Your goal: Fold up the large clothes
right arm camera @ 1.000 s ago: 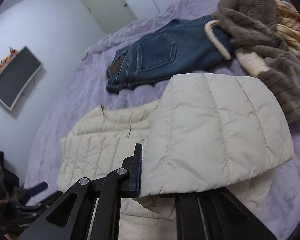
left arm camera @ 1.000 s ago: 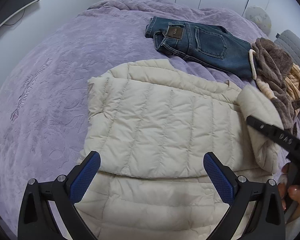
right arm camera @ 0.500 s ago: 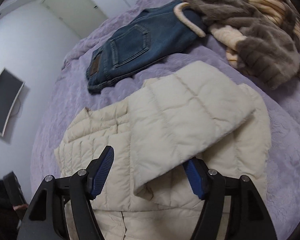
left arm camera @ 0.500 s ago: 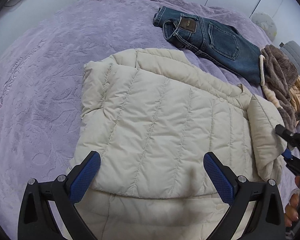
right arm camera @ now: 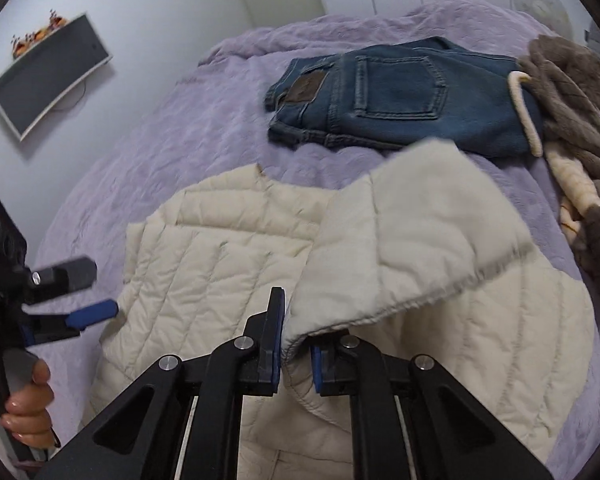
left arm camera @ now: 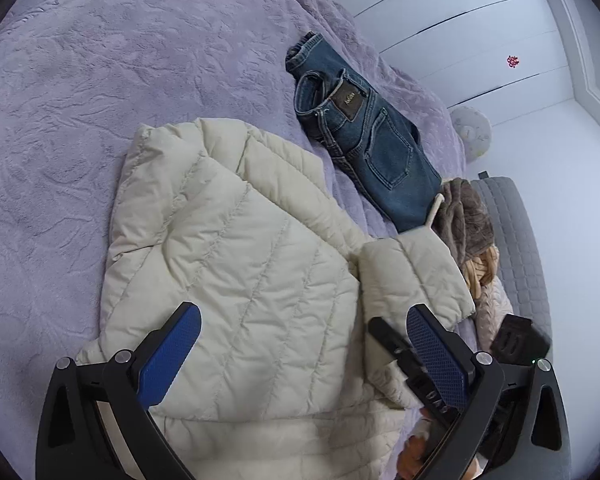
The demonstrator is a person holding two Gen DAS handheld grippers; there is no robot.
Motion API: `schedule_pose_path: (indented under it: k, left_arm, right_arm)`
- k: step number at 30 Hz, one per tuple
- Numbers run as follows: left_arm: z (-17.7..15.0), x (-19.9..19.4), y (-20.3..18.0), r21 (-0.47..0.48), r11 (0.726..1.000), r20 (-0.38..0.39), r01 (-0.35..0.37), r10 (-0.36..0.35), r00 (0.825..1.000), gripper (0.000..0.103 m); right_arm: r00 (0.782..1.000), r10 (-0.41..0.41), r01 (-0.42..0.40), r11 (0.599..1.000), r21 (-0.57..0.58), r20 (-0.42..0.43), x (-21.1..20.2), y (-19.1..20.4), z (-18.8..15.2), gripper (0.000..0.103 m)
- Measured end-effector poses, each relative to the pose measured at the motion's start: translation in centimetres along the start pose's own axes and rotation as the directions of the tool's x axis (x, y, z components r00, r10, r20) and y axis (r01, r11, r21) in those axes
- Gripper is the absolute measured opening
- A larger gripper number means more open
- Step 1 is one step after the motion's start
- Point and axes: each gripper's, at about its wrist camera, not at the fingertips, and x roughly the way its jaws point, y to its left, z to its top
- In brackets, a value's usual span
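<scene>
Right gripper (right arm camera: 296, 354): its jaws have just been closing and now pinch the hemmed cuff edge of the jacket's sleeve (right arm camera: 412, 248), which stands lifted and blurred above the jacket body.
Left gripper (left arm camera: 300, 364): jaws spread wide with nothing between them, hovering over the near part of the jacket; a person's hand (right arm camera: 24, 404) holds its handle at the left edge of the right wrist view.
Puffer jacket (left arm camera: 236, 264): cream, quilted, lying flat on the purple bedspread (left arm camera: 100, 80), one sleeve already laid across its body on the left side.
Step in hand: by my reading, bringing the right sleeve over onto the jacket body.
Doing it well: keep the pinch on the cuff seam, since the padded cloth looks slippery and springy; carry the sleeve across in one arc and lay it straight, parallel to the quilting, so it does not twist.
Left gripper's use: it could press down on the body near the shoulder fold, so that the jacket does not slide along the bedspread.
Risk: the puffy fill may spring the sleeve back open once released; smoothing it flat first should help.
Neighbours: folded blue jeans (right arm camera: 400, 96) and a brown fleece garment (right arm camera: 576, 92) lie just beyond; keep the sleeve off them.
</scene>
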Motion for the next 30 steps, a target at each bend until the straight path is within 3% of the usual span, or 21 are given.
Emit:
schedule_pose_path:
  k: [2, 3, 4, 8, 12, 18, 21, 22, 23, 25, 30]
  left_arm:
    - [0.1, 0.8, -0.4, 0.018, 1.0, -0.026, 0.011, -0.011, 1.0, 0.103]
    - [0.1, 1.2, -0.7, 0.028, 1.0, -0.04, 0.014, -0.013, 0.999, 0.103]
    - [0.2, 1.8, -1.0, 0.035, 0.999, -0.055, 0.018, -0.016, 0.998, 0.103]
    - [0.2, 3.9, -1.9, 0.053, 0.998, -0.107, 0.038, -0.032, 0.994, 0.103]
    - [0.5, 6.1, -2.7, 0.089, 0.996, -0.15, 0.009, 0.004, 0.989, 0.103]
    - [1.0, 8.3, -4.6, 0.138, 0.99, -0.158, -0.016, 0.038, 0.987, 0.102]
    - [1.2, 8.9, -5.1, 0.155, 0.986, -0.161, -0.062, 0.087, 0.983, 0.084]
    - [1.2, 9.0, -5.2, 0.156, 0.985, -0.165, -0.075, 0.101, 0.981, 0.067]
    - [1.2, 9.0, -5.1, 0.155, 0.985, -0.173, -0.076, 0.103, 0.979, 0.041]
    - [1.2, 8.8, -5.1, 0.145, 0.987, -0.185, -0.068, 0.095, 0.978, 0.019]
    - [0.7, 5.5, -6.4, 0.131, 0.991, -0.126, 0.003, 0.014, 0.992, 0.019]
  right_arm:
    - [0.998, 0.009, -0.01, 1.0, -0.025, -0.059, 1.3, 0.7, -0.7, 0.031]
    - [0.997, 0.012, -0.014, 0.999, -0.03, -0.072, 1.7, 0.9, -0.9, 0.05]
    - [0.997, 0.016, -0.019, 0.999, -0.03, -0.078, 1.7, 0.9, -1.2, 0.062]
    - [0.997, 0.015, -0.016, 1.0, -0.01, -0.077, 0.9, 0.3, -1.7, 0.063]
    - [0.998, 0.011, -0.008, 0.999, 0.05, -0.068, -0.9, -1.6, -2.0, 0.063]
    - [0.997, 0.049, -0.036, 0.982, 0.188, -0.065, -3.6, -4.9, -3.9, 0.063]
    - [0.994, 0.082, -0.063, 0.971, 0.232, -0.073, -4.5, -5.6, -5.3, 0.063]
    - [0.992, 0.1, -0.078, 0.966, 0.245, -0.076, -4.8, -5.8, -5.7, 0.063]
    - [0.99, 0.121, -0.096, 0.961, 0.261, -0.079, -5.0, -5.9, -6.3, 0.063]
    - [0.98, 0.178, -0.145, 0.944, 0.298, -0.087, -5.2, -6.1, -7.2, 0.063]
    - [0.958, 0.275, -0.228, 0.905, 0.36, -0.083, -4.4, -6.0, -8.6, 0.063]
